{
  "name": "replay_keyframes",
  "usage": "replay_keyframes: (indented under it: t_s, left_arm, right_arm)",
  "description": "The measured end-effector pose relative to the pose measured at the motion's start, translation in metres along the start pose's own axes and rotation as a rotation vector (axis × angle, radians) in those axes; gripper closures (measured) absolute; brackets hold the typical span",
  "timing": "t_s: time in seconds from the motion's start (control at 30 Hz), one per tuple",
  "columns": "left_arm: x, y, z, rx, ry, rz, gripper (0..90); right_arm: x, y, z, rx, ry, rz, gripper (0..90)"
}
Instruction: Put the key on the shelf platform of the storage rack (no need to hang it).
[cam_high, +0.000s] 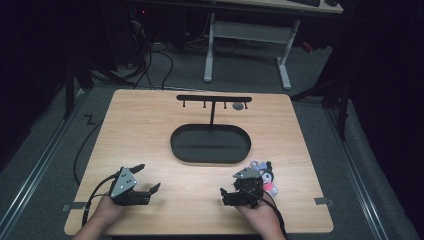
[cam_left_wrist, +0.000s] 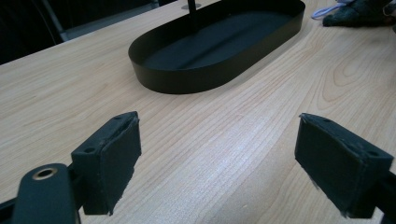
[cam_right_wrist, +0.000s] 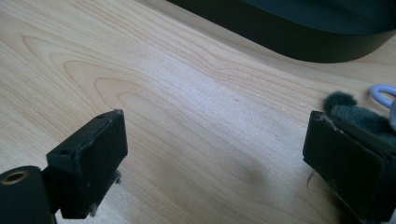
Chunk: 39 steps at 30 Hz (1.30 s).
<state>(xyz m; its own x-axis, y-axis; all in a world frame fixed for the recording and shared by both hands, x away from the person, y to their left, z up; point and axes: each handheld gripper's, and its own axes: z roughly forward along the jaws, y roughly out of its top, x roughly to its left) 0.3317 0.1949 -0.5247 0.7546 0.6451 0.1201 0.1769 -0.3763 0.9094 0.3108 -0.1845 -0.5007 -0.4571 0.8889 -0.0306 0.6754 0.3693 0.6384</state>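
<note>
High view: left gripper (cam_high: 148, 178) and right gripper (cam_high: 229, 192) rest low on table (cam_high: 150, 130), jaws spread wide, both empty. Plush keychains (cam_high: 265, 177) lie just beside right gripper, near black oval tray (cam_high: 210, 157)

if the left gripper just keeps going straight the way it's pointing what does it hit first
Probably the near wall of the black oval tray. The left gripper has its jaws open over bare wooden table, aimed at the tray with nothing between. Depth is hard to judge, so it might scrape the tabletop first.
</note>
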Motion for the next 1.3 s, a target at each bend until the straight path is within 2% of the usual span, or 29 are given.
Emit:
replay_keyframes:
  t_s: [0.2, 0.33, 0.63, 0.8, 1.03, 1.17, 1.3]
  left_arm:
    - [0.000, 0.000, 0.001, 0.003, -0.001, 0.000, 15.4]
    - [0.000, 0.001, 0.001, 0.005, -0.002, -0.003, 15.4]
    - [0.000, 0.000, 0.000, 0.006, 0.005, -0.001, 15.4]
    - [0.000, 0.000, 0.000, 0.006, 0.006, -0.002, 15.4]
    - [0.000, 0.000, 0.001, 0.004, 0.002, -0.005, 15.4]
    - [0.000, 0.000, 0.001, 0.005, 0.001, -0.004, 15.4]
    - [0.001, 0.000, 0.000, 0.002, 0.001, -0.005, 15.4]
  right_arm:
    - [0.000, 0.005, -0.002, 0.043, -0.005, -0.013, 6.5]
    - [-0.001, 0.007, -0.002, 0.054, 0.000, -0.012, 6.7]
    - [0.004, 0.014, 0.000, 0.097, 0.010, -0.046, 7.5]
    - [0.004, 0.016, 0.000, 0.103, 0.021, -0.052, 8.1]
    - [0.004, 0.018, -0.001, 0.114, 0.013, -0.048, 8.8]
    - [0.003, 0.021, -0.002, 0.125, -0.016, -0.035, 14.0]
    - [0.004, 0.021, -0.002, 0.147, -0.003, -0.024, 14.0]
